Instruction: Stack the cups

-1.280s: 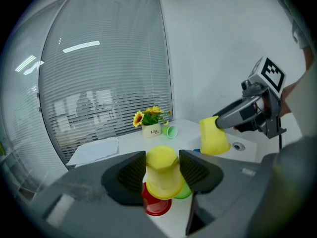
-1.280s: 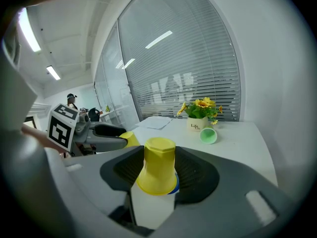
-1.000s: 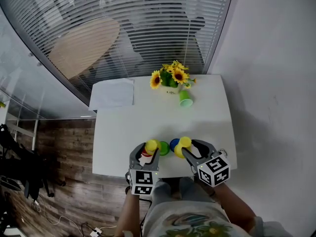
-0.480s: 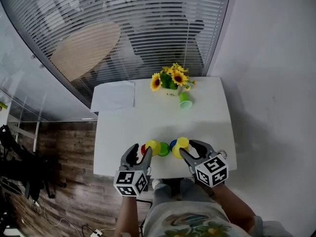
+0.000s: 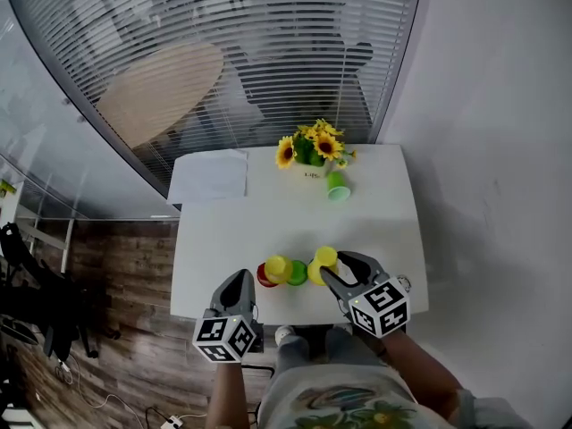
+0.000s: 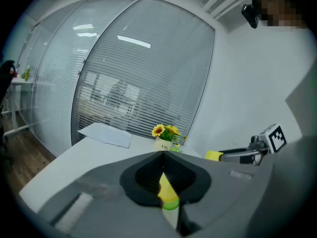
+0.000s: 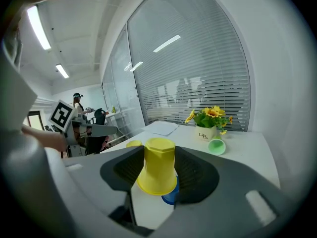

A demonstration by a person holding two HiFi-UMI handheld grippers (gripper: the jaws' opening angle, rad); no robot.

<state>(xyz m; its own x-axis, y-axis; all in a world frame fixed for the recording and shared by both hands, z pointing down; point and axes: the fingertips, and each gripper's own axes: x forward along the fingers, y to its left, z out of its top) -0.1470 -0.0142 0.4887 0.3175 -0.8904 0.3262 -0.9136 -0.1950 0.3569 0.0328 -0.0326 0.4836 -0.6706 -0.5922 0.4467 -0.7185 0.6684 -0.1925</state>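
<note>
Near the table's front edge a yellow cup [image 5: 277, 266] sits upside down on a red cup [image 5: 262, 278], with a green cup [image 5: 298, 273] beside it. My left gripper [image 5: 239, 280] is drawn back from them toward the near-left edge. Its jaws have just been closing and are shut with nothing between them [image 6: 162, 153]. Through their slit I see that yellow cup [image 6: 166, 188] and the green one [image 6: 170, 205]. My right gripper [image 5: 331, 264] is shut on a second upside-down yellow cup [image 7: 157, 165], held over a blue cup [image 7: 171, 196].
A light green cup [image 5: 337, 186] lies on its side by a pot of sunflowers [image 5: 313, 146] at the table's far edge. A sheet of paper [image 5: 210, 175] lies at the far left corner. Window blinds stand behind the table, and a white wall to the right.
My left gripper let go of the yellow cup on the red one, pulled back toward the near-left edge, rolled and shut. The right gripper and its cup stayed put.
</note>
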